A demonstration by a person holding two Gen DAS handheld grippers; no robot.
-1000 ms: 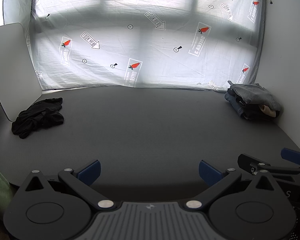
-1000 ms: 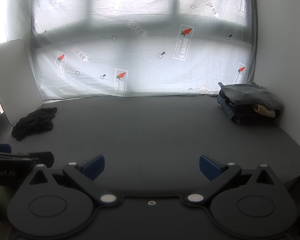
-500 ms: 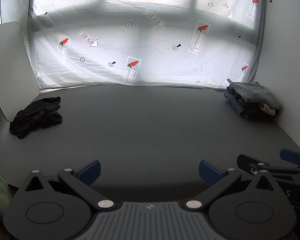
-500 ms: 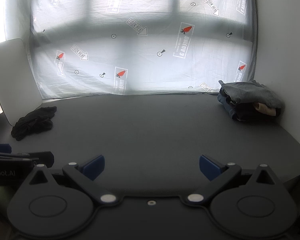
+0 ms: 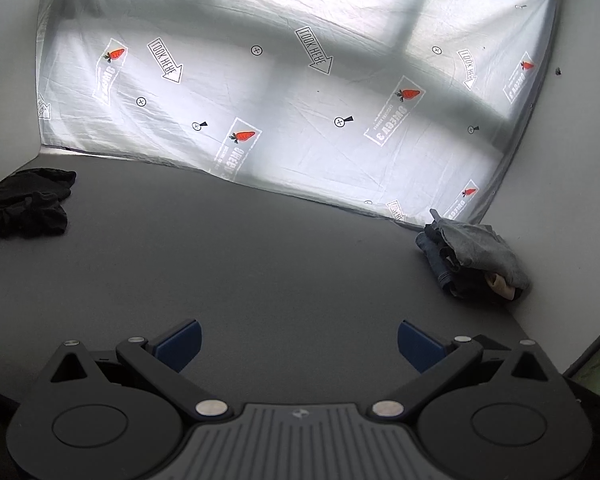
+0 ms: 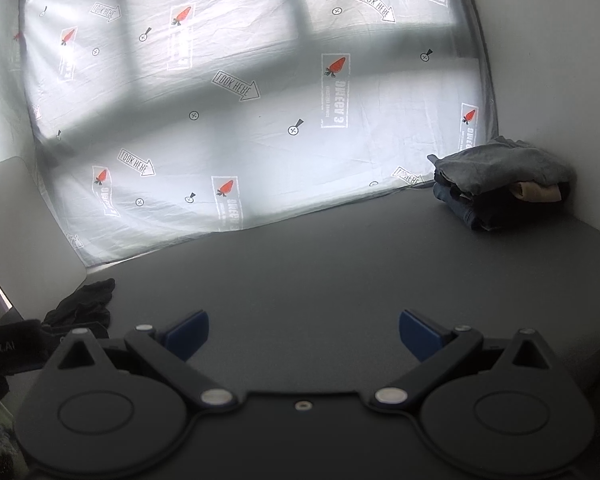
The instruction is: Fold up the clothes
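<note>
A crumpled black garment (image 5: 22, 204) lies on the dark grey table (image 5: 260, 264) at the far left; it also shows in the right wrist view (image 6: 84, 306). A stack of folded clothes (image 5: 474, 260) with a grey piece on top sits in the far right corner, also in the right wrist view (image 6: 500, 184). My left gripper (image 5: 299, 346) is open and empty above the near table edge. My right gripper (image 6: 304, 336) is open and empty, also near the front edge. Both are far from the clothes.
A white printed sheet (image 5: 284, 92) hangs behind the table. A white board (image 6: 24, 220) leans at the far left. A white wall (image 5: 572, 160) bounds the right side. Part of the left gripper's body (image 6: 8, 350) shows at the right wrist view's left edge.
Both cameras have tilted: the left view rolled so the table slopes down to the right, the right view so it slopes down to the left. The left gripper moved towards the black garment. The clothes stayed put.
</note>
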